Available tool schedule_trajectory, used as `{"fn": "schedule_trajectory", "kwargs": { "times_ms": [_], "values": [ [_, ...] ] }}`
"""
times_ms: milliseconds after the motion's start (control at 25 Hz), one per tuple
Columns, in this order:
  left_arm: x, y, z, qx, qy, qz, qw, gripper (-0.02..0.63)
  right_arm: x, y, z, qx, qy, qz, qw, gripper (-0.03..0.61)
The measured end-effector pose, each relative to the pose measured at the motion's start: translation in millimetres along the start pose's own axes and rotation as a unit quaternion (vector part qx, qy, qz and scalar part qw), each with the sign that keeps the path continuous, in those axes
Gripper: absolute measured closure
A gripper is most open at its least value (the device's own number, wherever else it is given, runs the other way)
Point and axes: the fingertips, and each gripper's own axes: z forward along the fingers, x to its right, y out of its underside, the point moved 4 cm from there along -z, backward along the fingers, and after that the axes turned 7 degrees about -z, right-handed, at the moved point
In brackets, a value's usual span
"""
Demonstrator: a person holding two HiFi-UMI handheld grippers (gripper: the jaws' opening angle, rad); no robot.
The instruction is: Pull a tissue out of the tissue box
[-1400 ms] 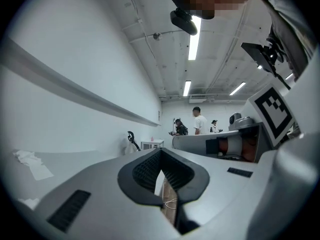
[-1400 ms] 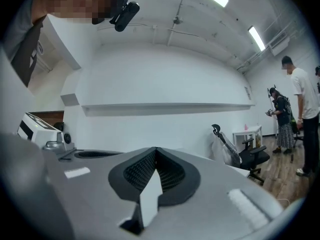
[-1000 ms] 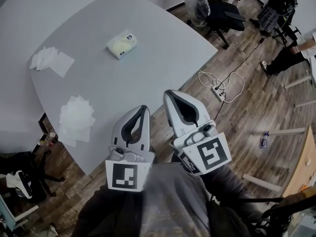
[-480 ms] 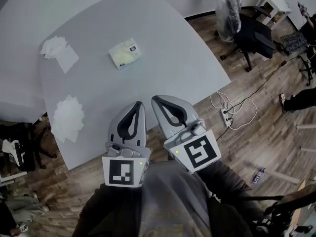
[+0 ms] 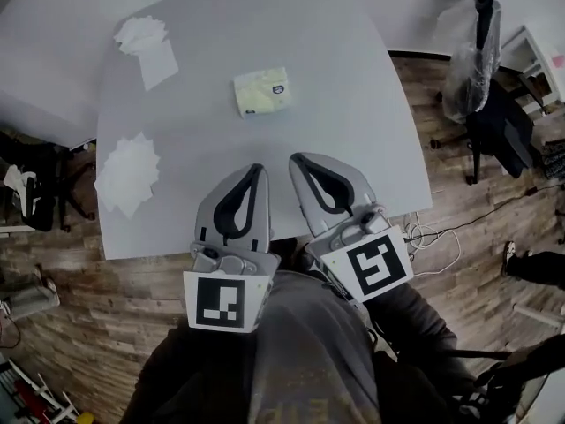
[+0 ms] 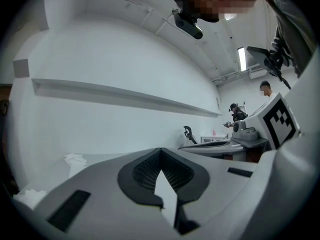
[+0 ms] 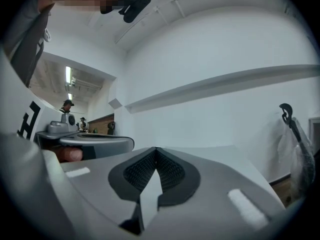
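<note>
A pale yellow-green tissue box [image 5: 261, 92] lies on the grey table [image 5: 353, 104], toward its far middle; no tissue visibly stands out of its top. My left gripper [image 5: 257, 169] and right gripper [image 5: 297, 160] hover side by side over the table's near edge, well short of the box, both pointing at it. Each is shut with nothing held. In the left gripper view the left gripper [image 6: 160, 151] shows its jaws meeting at the tip; the right gripper [image 7: 155, 150] shows the same in its own view. Neither gripper view shows the box.
Loose white tissues [image 5: 141, 35] lie at the table's far left corner, and another pile of tissues [image 5: 128, 170] sits at the near left. An office chair with a plastic bag [image 5: 481, 69] stands to the right. A power strip with cables [image 5: 422, 234] lies on the wooden floor.
The view has swung so the table now lies straight ahead, with the box nearly in line with the grippers. Both grippers stayed shut and now reach over the table's near edge.
</note>
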Motion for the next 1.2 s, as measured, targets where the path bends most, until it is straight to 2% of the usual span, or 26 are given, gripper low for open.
{"fn": "schedule_trajectory", "kwargs": {
  "times_ms": [240,480,640,760,800,1000,1200],
  "values": [
    [-24,17,50,-0.012,-0.017,-0.016,0.9996,0.615,36,19,42,-0.016,-0.016,0.005,1.0,0.575],
    [-66,42,119,-0.049,-0.025,-0.054,0.997,0.615,74,56,103,-0.058,-0.036,0.029,0.997,0.575],
    [-101,70,155,-0.081,-0.037,-0.084,0.9925,0.615,90,76,153,-0.056,-0.04,0.034,0.997,0.575],
    [-124,93,172,-0.106,-0.045,-0.103,0.988,0.615,98,86,181,-0.06,-0.031,0.003,0.998,0.569],
    [-129,99,176,-0.113,-0.048,-0.109,0.9865,0.615,99,89,188,-0.066,-0.032,-0.013,0.997,0.55],
    [-146,126,192,-0.137,-0.044,-0.13,0.9811,0.615,100,119,220,-0.109,-0.056,-0.09,0.988,0.495],
    [-158,144,202,-0.15,-0.042,-0.141,0.9776,0.615,103,147,237,-0.146,-0.061,-0.105,0.982,0.488]
  ]
}}
